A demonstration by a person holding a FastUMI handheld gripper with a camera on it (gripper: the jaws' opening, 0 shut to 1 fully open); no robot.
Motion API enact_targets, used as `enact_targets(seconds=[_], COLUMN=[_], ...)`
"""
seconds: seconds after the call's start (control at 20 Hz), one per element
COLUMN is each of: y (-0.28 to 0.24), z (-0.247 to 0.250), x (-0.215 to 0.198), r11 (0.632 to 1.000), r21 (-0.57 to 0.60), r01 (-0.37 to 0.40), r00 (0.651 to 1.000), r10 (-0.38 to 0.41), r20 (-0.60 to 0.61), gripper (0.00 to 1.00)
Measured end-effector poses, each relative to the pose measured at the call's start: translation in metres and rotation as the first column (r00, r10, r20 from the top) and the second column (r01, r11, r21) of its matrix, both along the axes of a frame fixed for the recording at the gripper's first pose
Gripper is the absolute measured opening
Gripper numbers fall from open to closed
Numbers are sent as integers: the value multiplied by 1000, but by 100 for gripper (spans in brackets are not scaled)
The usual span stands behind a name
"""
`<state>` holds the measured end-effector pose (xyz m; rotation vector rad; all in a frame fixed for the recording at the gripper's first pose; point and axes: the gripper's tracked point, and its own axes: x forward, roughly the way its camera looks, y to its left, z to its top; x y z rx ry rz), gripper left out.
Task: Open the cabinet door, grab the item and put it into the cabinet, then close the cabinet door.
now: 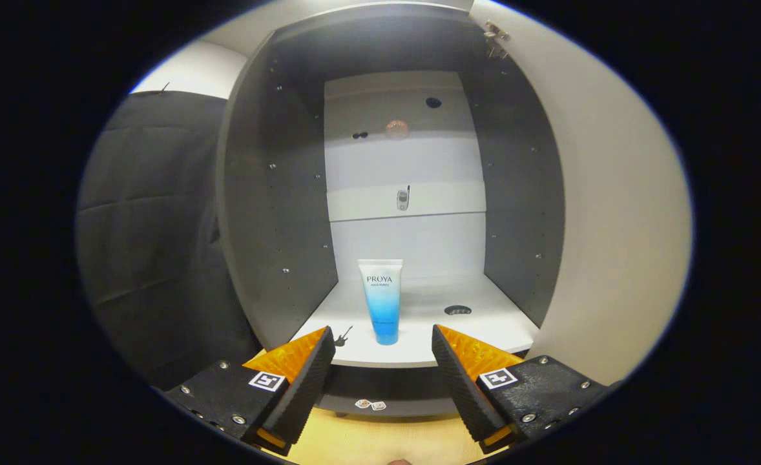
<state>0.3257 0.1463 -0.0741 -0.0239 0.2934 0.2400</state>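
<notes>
- Black cloth wall (154,226) on the left, quilted seams, hanging in folds.
- Pale wall strip (193,68) above the cloth, evenly lit.
- Wooden floor (367,442) at the bottom, light yellow-tan.
- Two small white markers (371,405) lie on the floor just in front of the furniture base.
- Light is soft and dim, brightest on the pale surfaces to the right, darker up top.
- One faint orange-pink glow spot (396,129) on the pale back surface, high up; source unclear.
</notes>
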Motion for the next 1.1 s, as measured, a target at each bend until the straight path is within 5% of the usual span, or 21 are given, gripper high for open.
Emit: enact_targets(seconds=[0.55, 1.1], y=[-11, -94], z=[27, 29], x=[-127, -222], r11=[998, 1000], r21=[17, -1], r01=[-53, 19], r00=[996, 998], r10=[51, -19], r20=[72, 64], gripper=[93, 93])
